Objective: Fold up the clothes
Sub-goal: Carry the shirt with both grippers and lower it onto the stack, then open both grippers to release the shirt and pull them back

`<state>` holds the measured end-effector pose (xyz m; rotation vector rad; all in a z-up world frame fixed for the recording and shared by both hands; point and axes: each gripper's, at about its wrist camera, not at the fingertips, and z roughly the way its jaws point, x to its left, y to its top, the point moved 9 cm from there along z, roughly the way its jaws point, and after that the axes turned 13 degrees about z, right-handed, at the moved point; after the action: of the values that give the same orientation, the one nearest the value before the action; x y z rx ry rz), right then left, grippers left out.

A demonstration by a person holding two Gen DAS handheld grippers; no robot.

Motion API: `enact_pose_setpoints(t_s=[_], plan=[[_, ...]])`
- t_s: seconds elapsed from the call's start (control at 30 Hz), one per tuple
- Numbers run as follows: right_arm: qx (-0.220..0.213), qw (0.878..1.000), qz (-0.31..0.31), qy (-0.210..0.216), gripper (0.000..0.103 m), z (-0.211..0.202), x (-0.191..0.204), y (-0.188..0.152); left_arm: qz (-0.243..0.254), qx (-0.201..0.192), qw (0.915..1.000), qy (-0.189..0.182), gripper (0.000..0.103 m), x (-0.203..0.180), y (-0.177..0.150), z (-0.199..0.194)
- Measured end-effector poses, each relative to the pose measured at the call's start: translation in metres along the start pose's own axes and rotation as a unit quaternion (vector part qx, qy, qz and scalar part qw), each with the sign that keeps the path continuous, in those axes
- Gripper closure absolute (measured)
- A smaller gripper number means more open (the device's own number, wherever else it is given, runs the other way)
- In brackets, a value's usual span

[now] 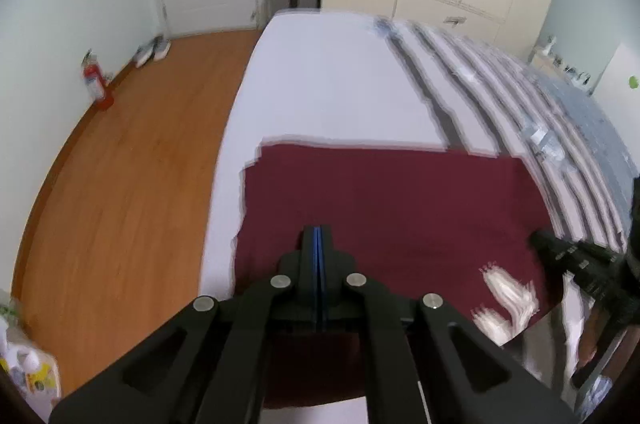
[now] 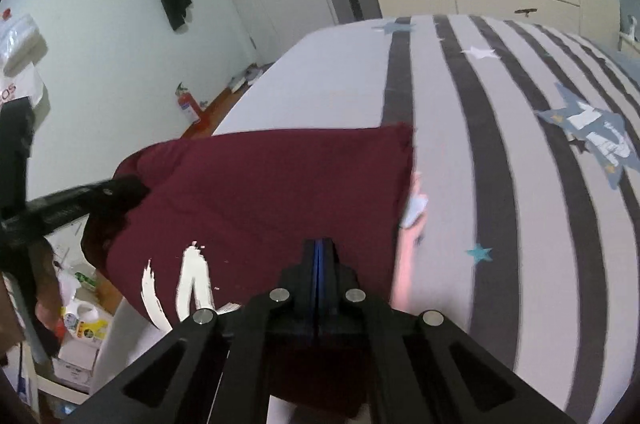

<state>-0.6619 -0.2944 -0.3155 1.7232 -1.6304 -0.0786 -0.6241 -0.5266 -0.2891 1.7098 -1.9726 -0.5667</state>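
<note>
In the left wrist view, the left gripper (image 1: 318, 236) has its two fingers pressed together, and it seems to pinch the near edge of the red shirt (image 1: 384, 200), though the cloth between the fingers is hard to see. The shirt lies spread over the near end of the bed (image 1: 328, 80), close to the bed's left edge, and its near part is lifted off the sheet. I think it is held up like this so that the near half can be carried over onto the far half. The right gripper (image 1: 560, 252) shows at the right side of the shirt. A white print (image 1: 508, 296) sits near that corner, but it is too blurry to read. A red fire bottle (image 1: 96, 84) stands on the floor by the wall. In the right wrist view, the right gripper (image 2: 319, 248) also has its fingers tight together over the shirt's (image 2: 272, 184) near edge, likely clamped on it. The left gripper (image 2: 120, 190) holds the other corner, so the cloth hangs stretched between both, which keeps it flat for the fold. The white print (image 2: 192, 280) looks like brush strokes, not letters I can read. The striped sheet (image 2: 500, 144) with stars covers the bed's right side. A white bag (image 2: 12, 92) at the left shows the letters "OS".
</note>
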Motion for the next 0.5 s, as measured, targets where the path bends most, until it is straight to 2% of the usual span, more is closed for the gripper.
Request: enact_pose_setpoints(t_s=[0.07,0.13,0.23,0.3,0.4,0.43,0.5], plan=[[0.010,1.000,-0.015,0.002,0.103,0.005,-0.006,-0.005,0.008,0.004,0.9999,-0.008,0.101,0.005,-0.010,0.006],[0.009,0.999,-0.037,-0.001,0.103,0.002,-0.007,-0.003,-0.024,-0.004,0.9997,0.007,0.101,0.018,-0.008,0.002],[-0.022,0.999,-0.033,-0.020,0.103,-0.017,-0.012,0.013,-0.051,-0.030,0.9981,0.021,0.101,0.026,-0.010,-0.020],[-0.028,0.999,-0.019,-0.032,0.103,-0.021,-0.021,0.015,-0.042,-0.007,0.9987,0.030,0.101,0.027,-0.026,-0.012],[0.000,0.998,-0.007,-0.068,0.098,-0.009,-0.040,0.001,-0.051,0.019,0.9969,0.056,0.103,0.048,-0.038,0.005],[0.012,0.997,-0.003,-0.078,0.098,-0.003,-0.047,-0.002,-0.070,0.010,0.9961,0.054,0.103,0.050,-0.038,-0.002],[0.004,0.997,0.008,-0.080,0.098,-0.010,-0.053,-0.004,-0.073,-0.016,0.9959,0.050,0.103,0.045,-0.031,-0.016]])
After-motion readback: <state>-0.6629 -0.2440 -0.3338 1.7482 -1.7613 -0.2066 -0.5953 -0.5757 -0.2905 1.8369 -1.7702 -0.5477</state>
